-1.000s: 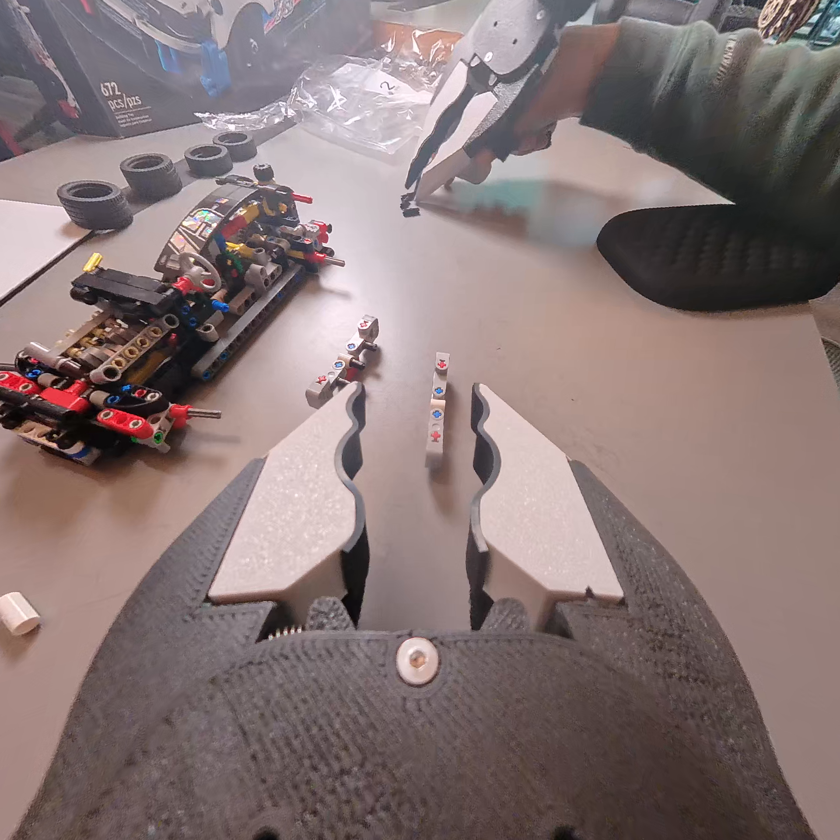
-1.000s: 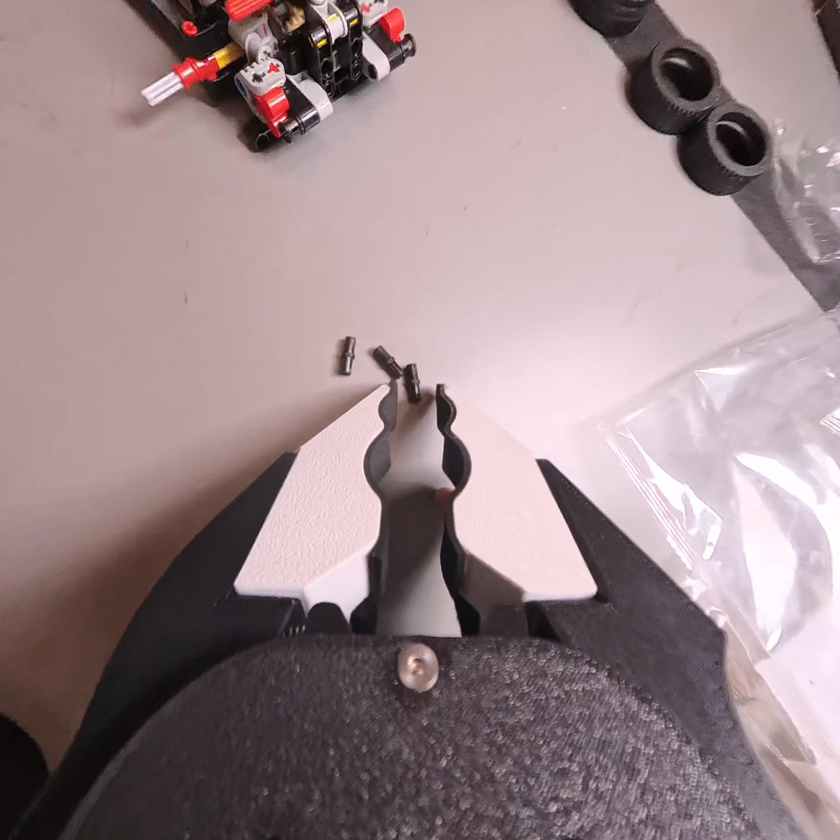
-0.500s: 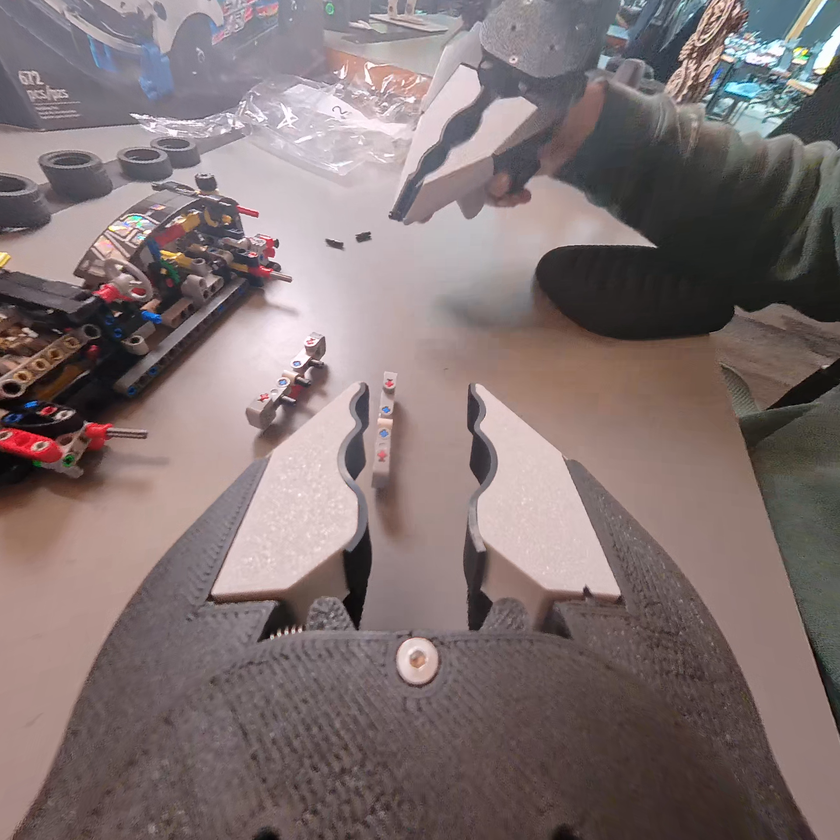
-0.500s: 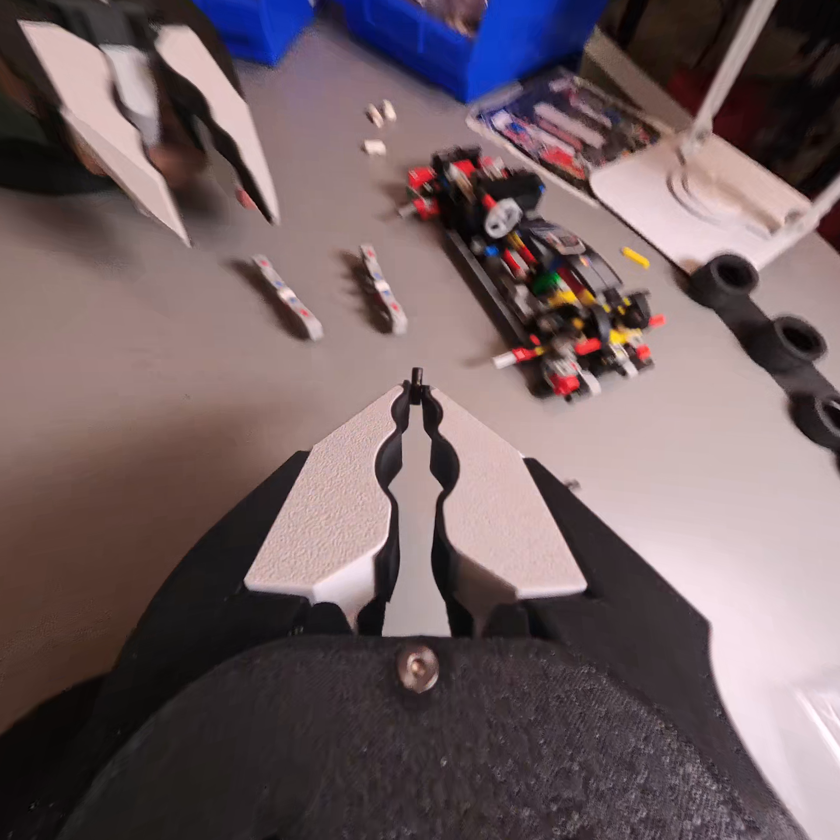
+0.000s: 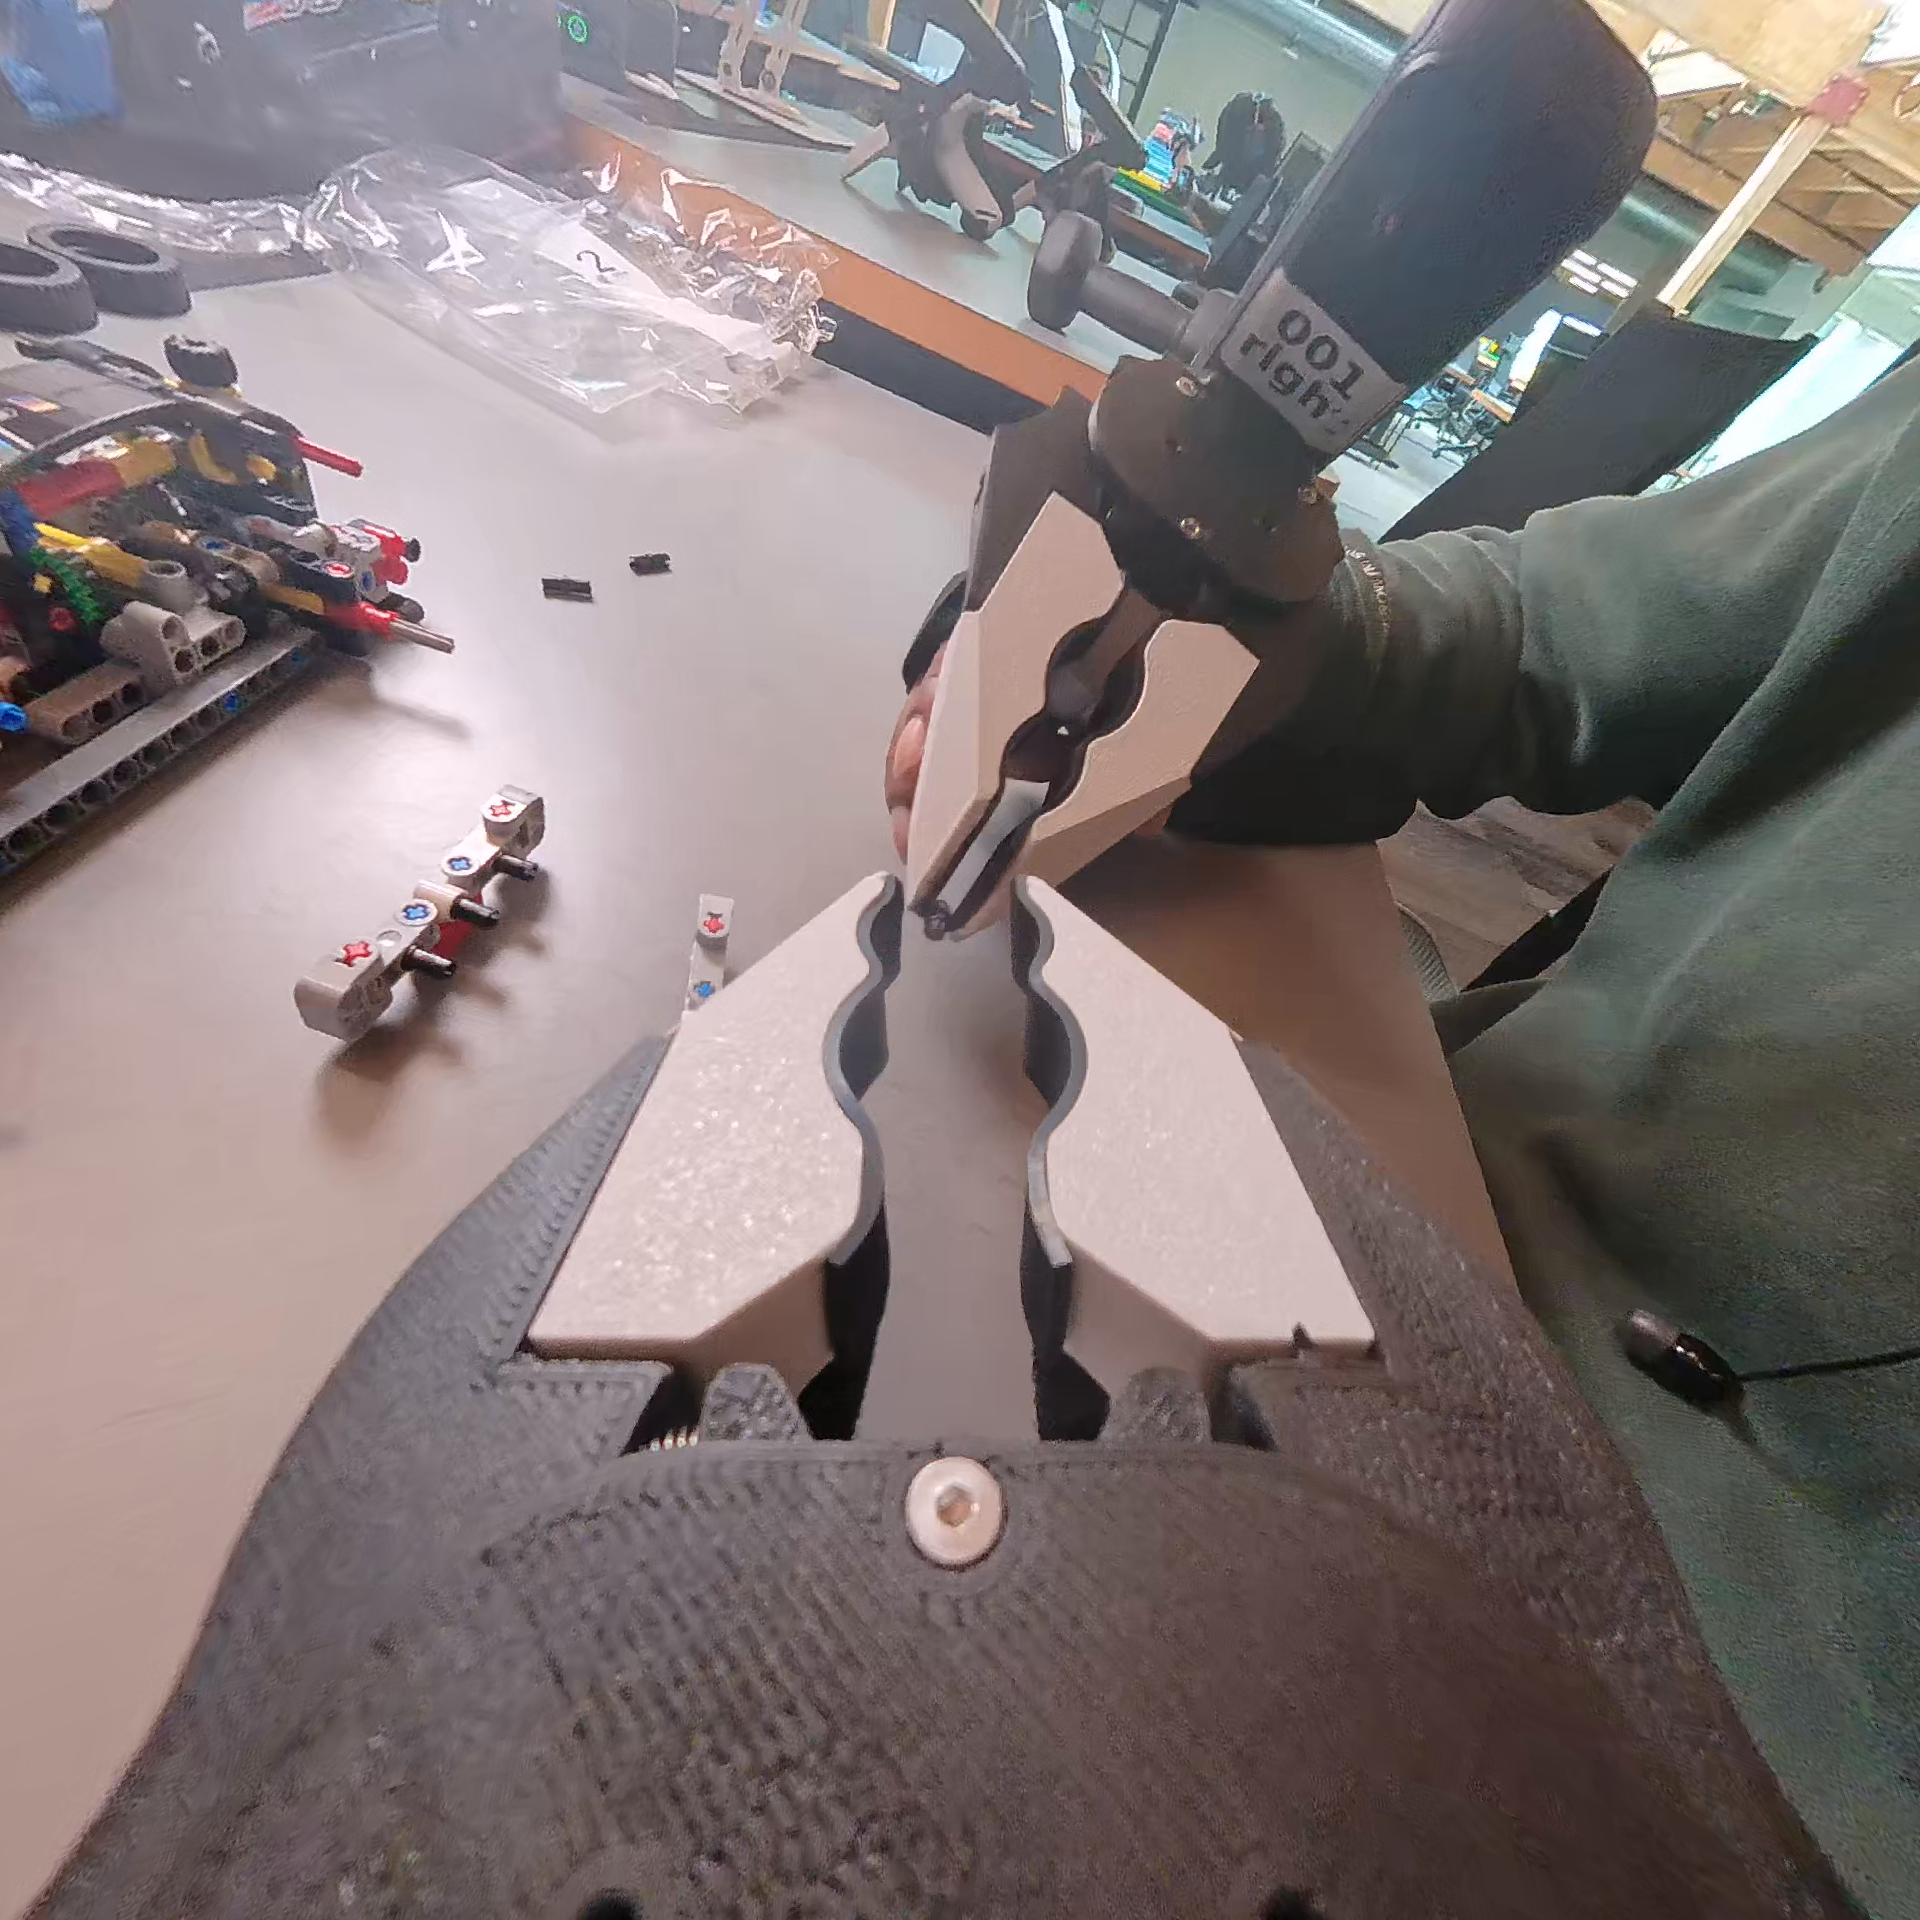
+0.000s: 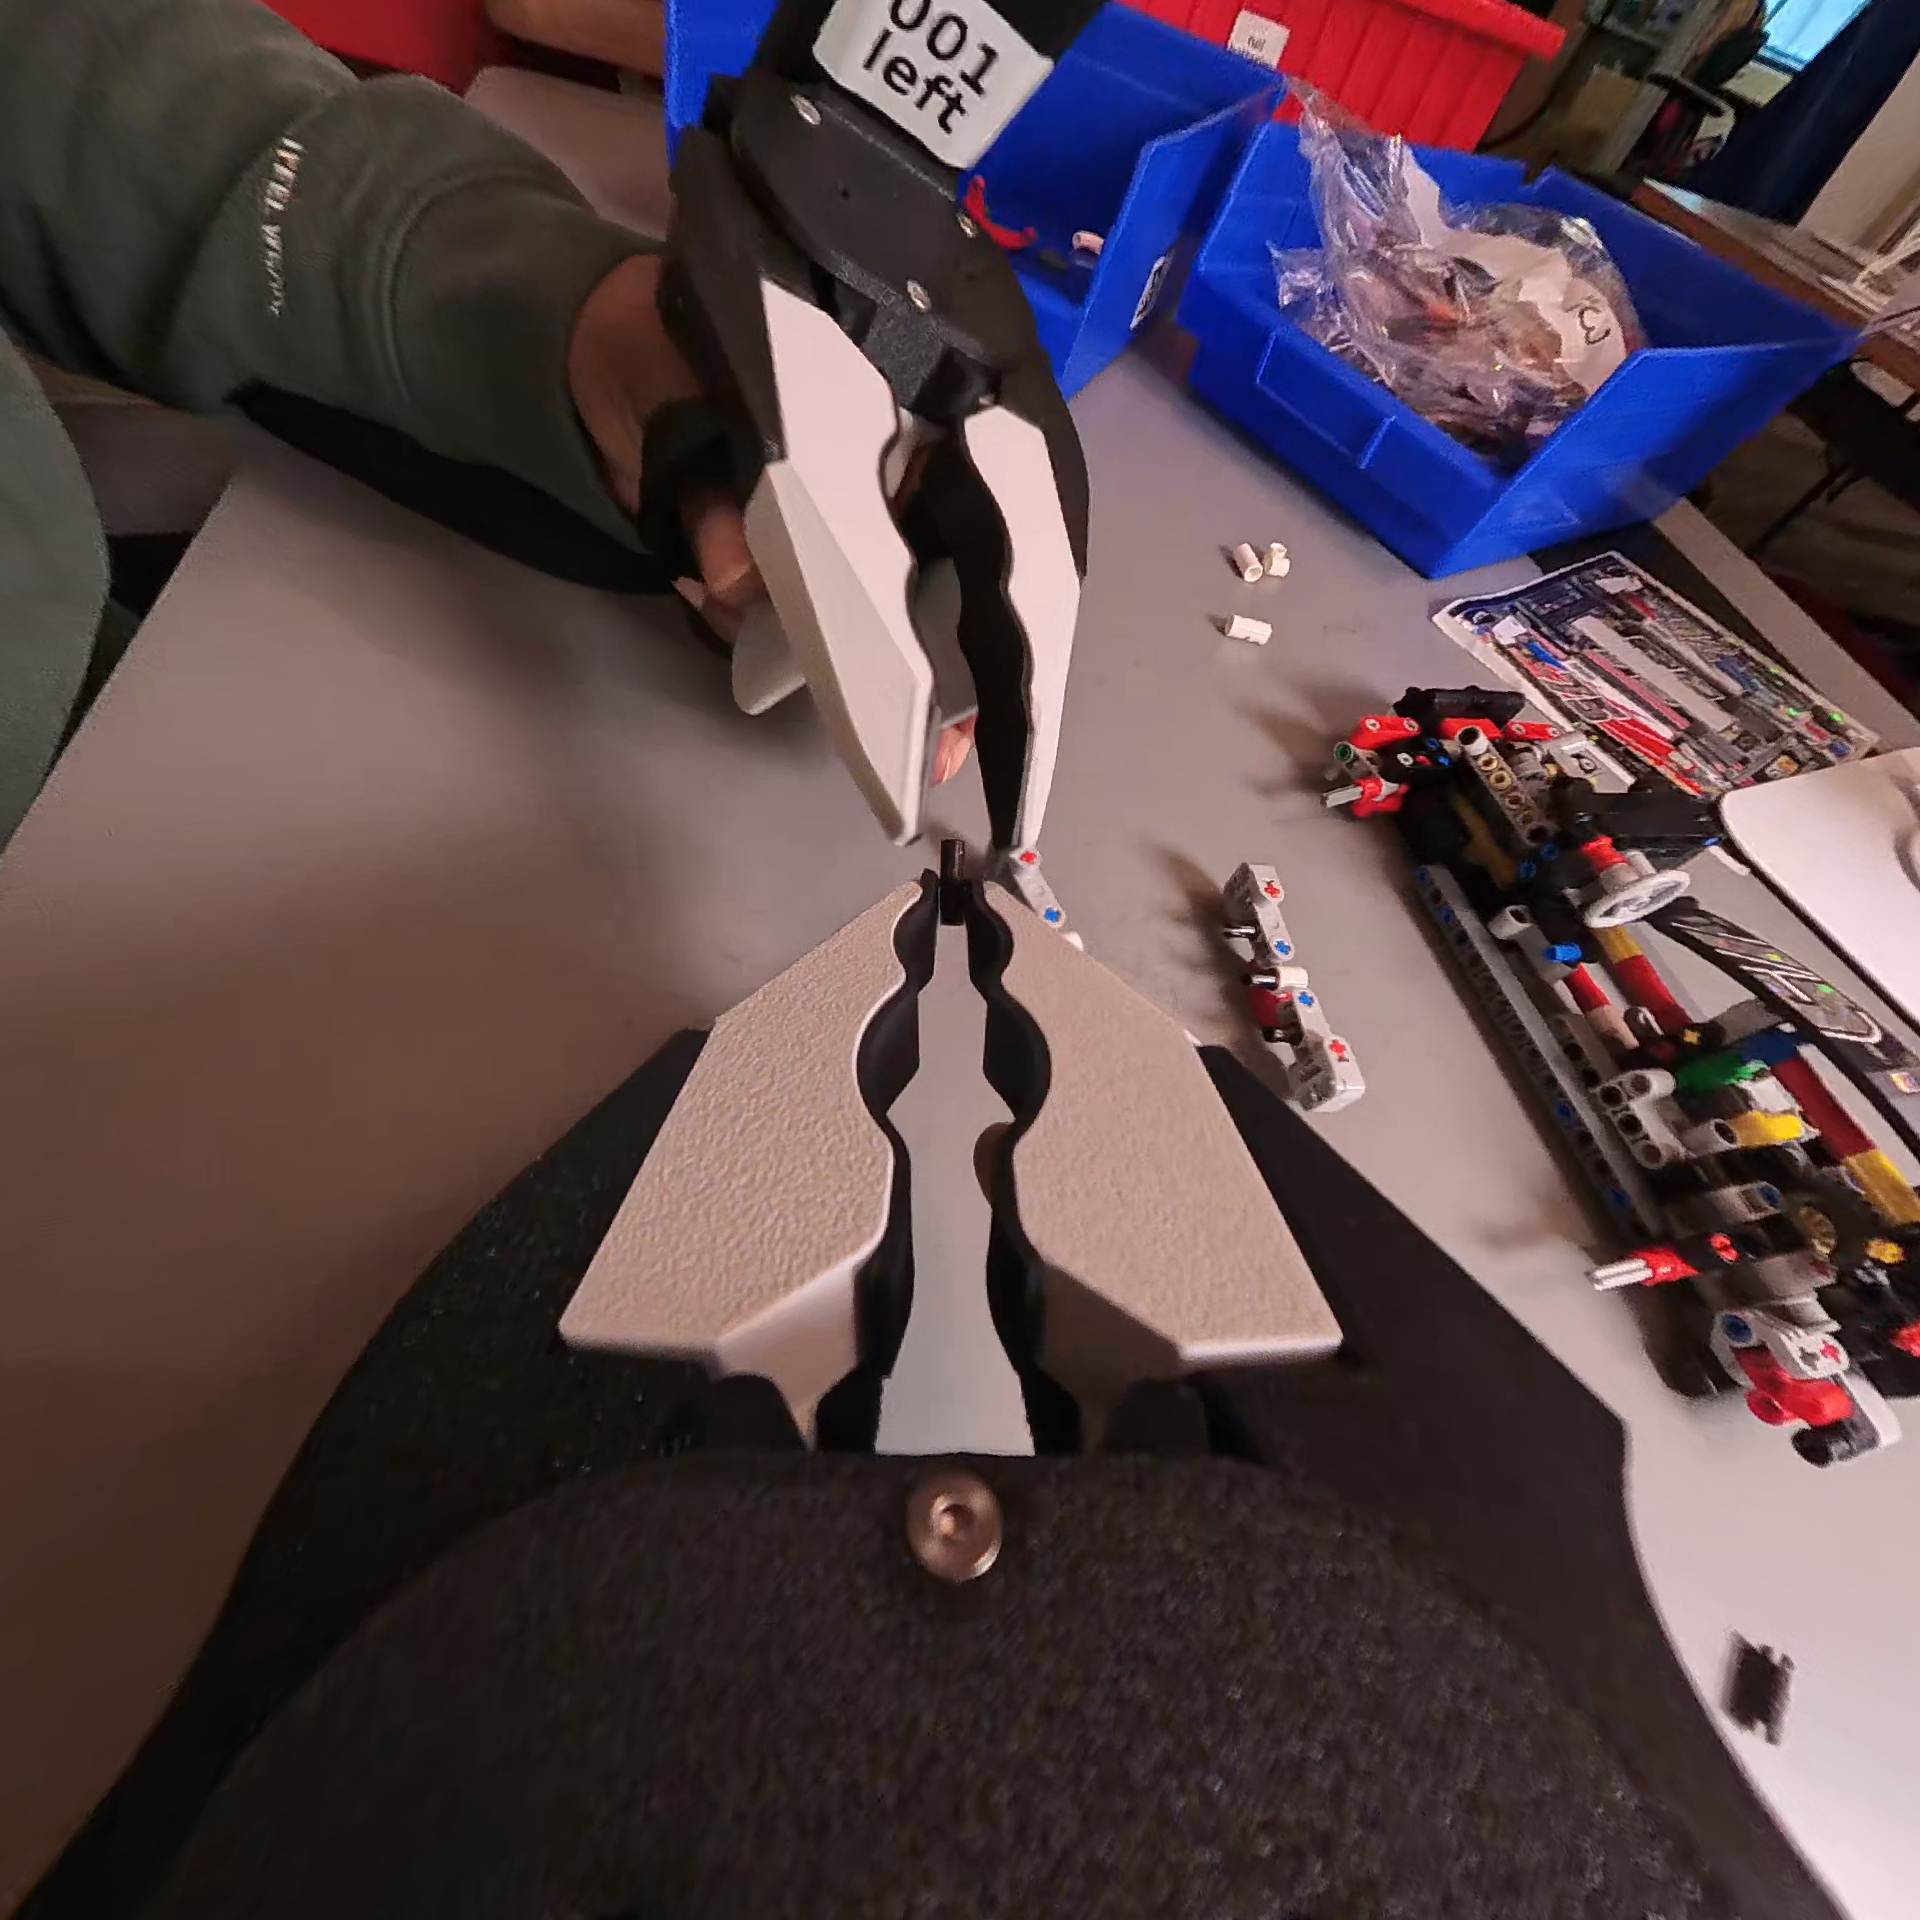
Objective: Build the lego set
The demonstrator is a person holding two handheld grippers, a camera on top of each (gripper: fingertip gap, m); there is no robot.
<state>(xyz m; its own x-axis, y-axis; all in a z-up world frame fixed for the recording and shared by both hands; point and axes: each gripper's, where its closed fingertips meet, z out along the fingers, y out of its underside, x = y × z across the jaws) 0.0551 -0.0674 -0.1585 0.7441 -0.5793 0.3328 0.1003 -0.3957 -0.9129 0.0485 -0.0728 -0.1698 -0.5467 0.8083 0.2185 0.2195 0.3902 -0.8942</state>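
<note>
Between the two tools, above the grey table [image 6: 364,935], the right gripper [image 6: 951,902] pinches a small black connector pin [image 6: 952,883] at the very tips, and the pin stands out forward along the fingers. Directly opposite, the left gripper [image 6: 971,831] points down at it with its jaws spread and nothing between them; in the left wrist view the same left gripper [image 5: 951,904] shows a clear gap, and the right gripper [image 5: 951,914] comes down into that gap.

The part that probably takes the pin is the light grey beam [image 6: 1034,883] with red and blue marks. It lies flat on the table, just beside and to the right of the pin tip, half hidden behind the fingers. Its long axis runs away from the right gripper, roughly in line with the pin, so the pin seems to need turning across the beam to meet a side hole. The left gripper is the nearer one to the beam and can likely steady it.

A second grey beam [image 6: 1288,997] already carries black pins, and it lies further right, next to the car chassis [image 6: 1662,1039]. Two spare pins [image 5: 566,588] rest well apart on the table.
</note>
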